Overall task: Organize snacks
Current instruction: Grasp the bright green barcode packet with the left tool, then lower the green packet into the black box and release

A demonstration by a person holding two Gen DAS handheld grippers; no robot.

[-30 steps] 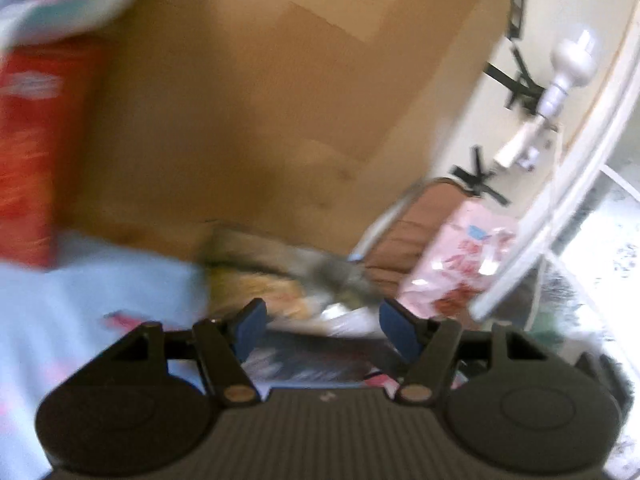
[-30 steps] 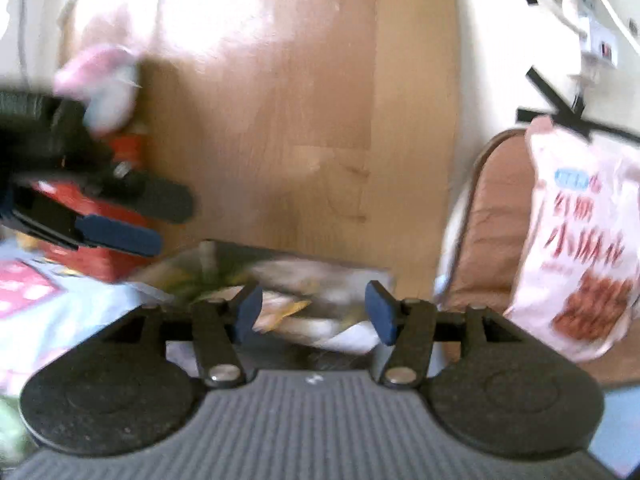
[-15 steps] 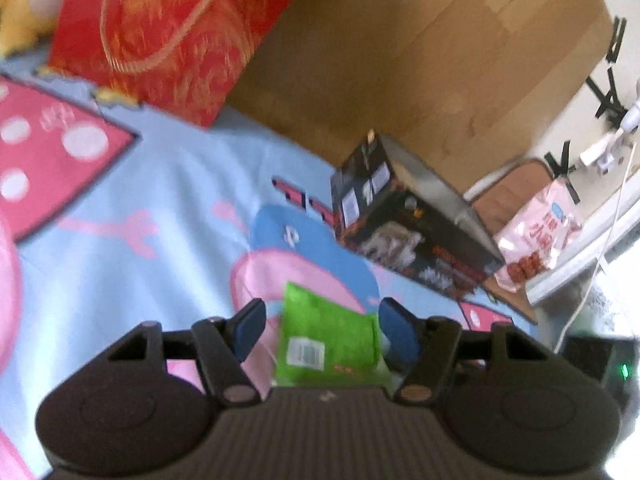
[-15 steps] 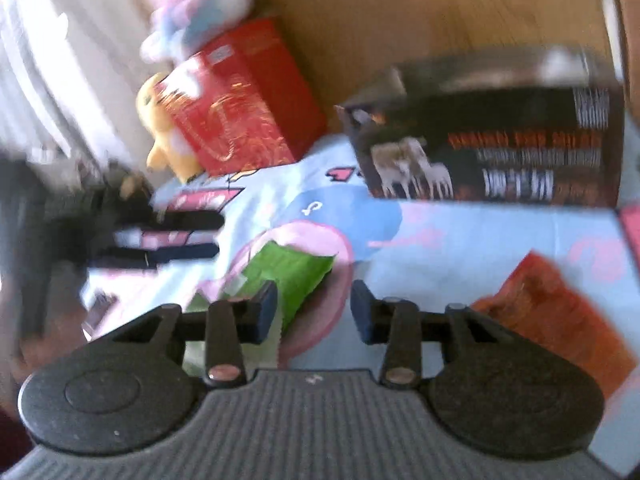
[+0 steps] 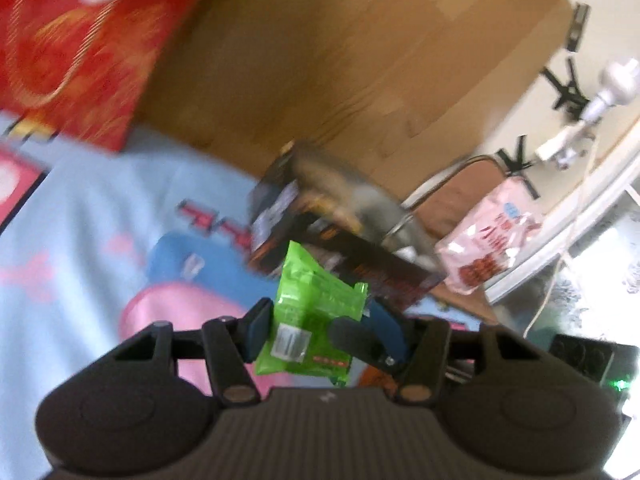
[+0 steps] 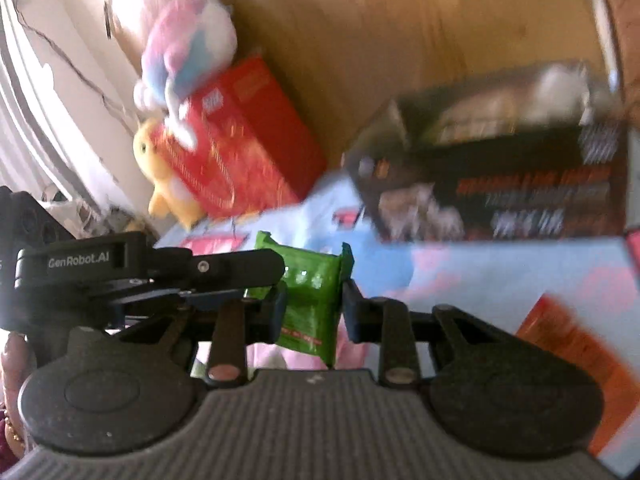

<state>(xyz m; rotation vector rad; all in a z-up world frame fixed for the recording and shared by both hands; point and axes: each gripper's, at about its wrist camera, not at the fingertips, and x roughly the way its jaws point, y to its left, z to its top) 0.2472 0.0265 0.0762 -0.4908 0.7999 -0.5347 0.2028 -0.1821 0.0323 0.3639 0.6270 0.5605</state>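
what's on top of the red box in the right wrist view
A pink, white and blue plush toy sits on the red box, covering its upper corner. A yellow plush stands beside the box, partly hidden by it. The view is blurred, so finer detail is unclear.

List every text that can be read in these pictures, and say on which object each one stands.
"GenRobot.AI": white letters on the black left tool, seen from the right wrist.
Black box: orange and white print, too blurred to read.
Red box: label blurred.
Pink bag: characters too blurred to read.
Green packet: barcode and red line, too small.
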